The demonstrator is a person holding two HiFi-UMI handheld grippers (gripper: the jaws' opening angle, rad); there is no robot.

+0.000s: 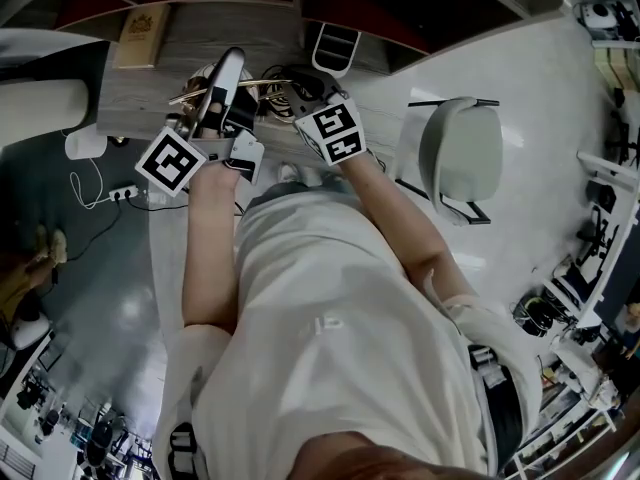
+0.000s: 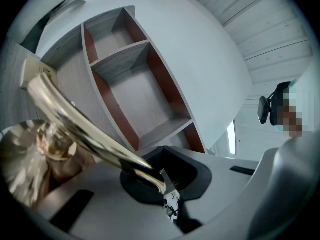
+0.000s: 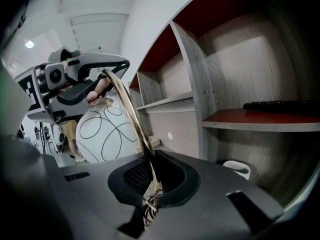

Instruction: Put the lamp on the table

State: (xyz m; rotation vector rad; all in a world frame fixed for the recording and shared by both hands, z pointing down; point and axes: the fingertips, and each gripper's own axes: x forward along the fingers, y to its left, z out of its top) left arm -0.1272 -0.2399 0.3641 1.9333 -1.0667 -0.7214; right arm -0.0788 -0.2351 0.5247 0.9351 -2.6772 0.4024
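The lamp has a curved gold arm (image 3: pixel 129 111) and a white globe shade (image 3: pixel 107 131) with thin black lines. My right gripper (image 3: pixel 150 185) is shut on the gold arm, with the globe just beyond the jaws. My left gripper (image 2: pixel 162 186) is shut on another stretch of the gold arm (image 2: pixel 85 129), beside a shiny gold dish-shaped part (image 2: pixel 25 159). In the head view both grippers, left (image 1: pixel 222 93) and right (image 1: pixel 305 96), hold the lamp (image 1: pixel 262 84) in front of the person, above the edge of a grey wooden table (image 1: pixel 185 38).
A book (image 1: pixel 140 33) lies on the table's left part. A grey shelf unit with red-lined compartments (image 2: pixel 135 89) stands behind. One shelf bears a flat black object (image 3: pixel 280 105), and a white cup (image 3: pixel 237 168) sits below. A pale chair (image 1: pixel 460 153) stands at right, a power strip (image 1: pixel 125 193) lies on the floor.
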